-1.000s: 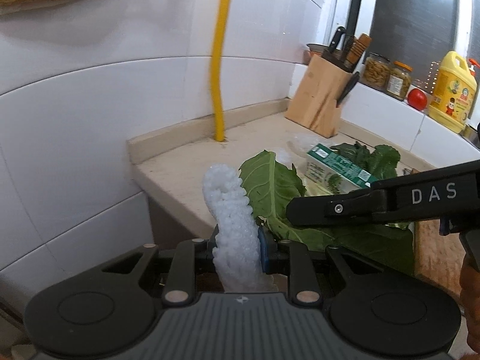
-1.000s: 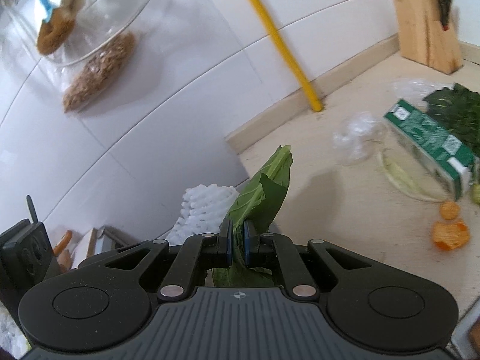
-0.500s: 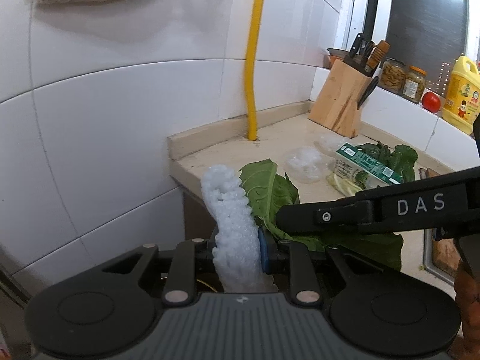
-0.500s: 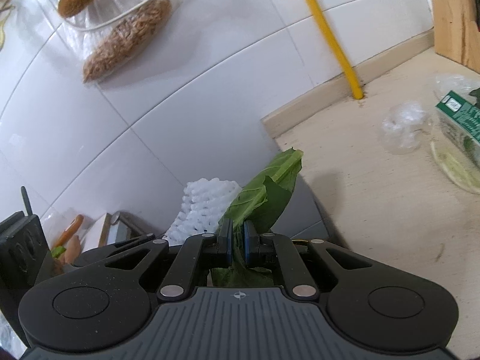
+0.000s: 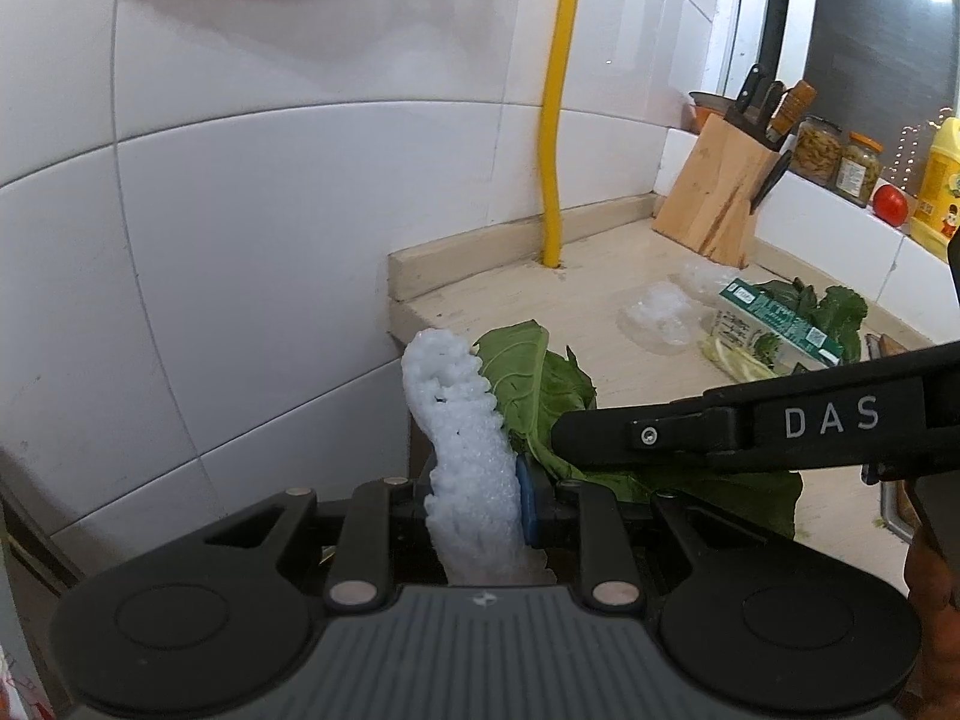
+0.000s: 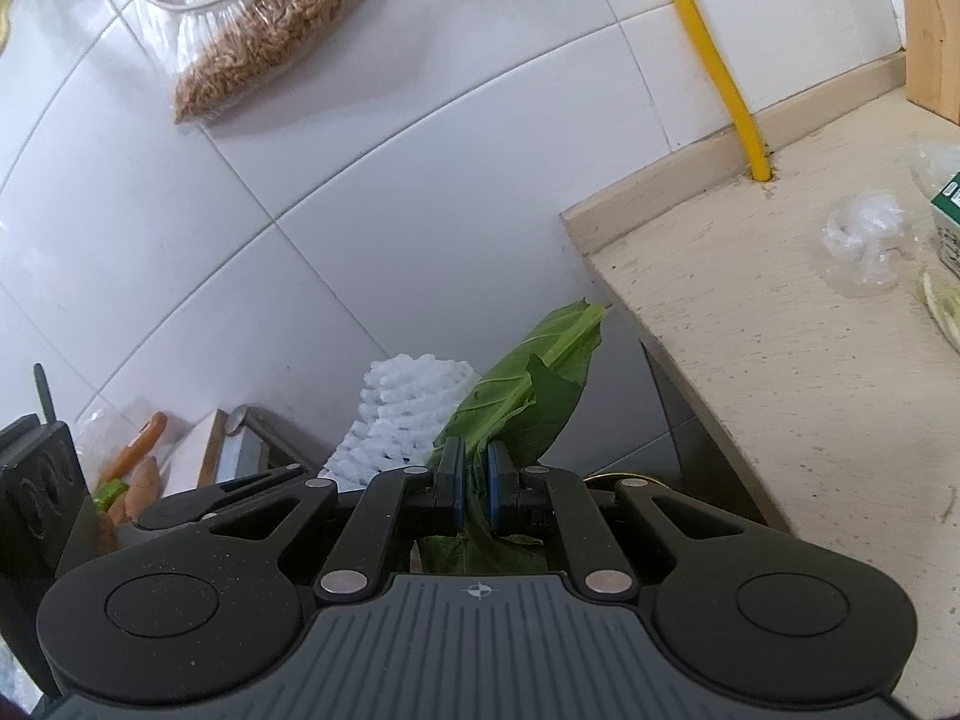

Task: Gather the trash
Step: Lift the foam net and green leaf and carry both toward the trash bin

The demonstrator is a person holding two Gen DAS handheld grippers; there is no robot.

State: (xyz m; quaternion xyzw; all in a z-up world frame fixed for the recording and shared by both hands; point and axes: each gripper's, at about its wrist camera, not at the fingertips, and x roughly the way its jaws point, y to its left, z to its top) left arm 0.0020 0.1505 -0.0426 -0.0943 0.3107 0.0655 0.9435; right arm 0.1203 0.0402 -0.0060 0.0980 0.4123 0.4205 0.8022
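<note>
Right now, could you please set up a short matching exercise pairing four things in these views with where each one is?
Things:
1. white foam net
2. green leaf
3. knife block
4. clear crumpled plastic

Places:
A. lying loose on the counter, near the green carton
B. clamped in the right tool
C. standing at the back of the counter by the tiled wall
D. clamped in the left tool

Pairs: 1-D, 2-B, 3-C, 4-A
</note>
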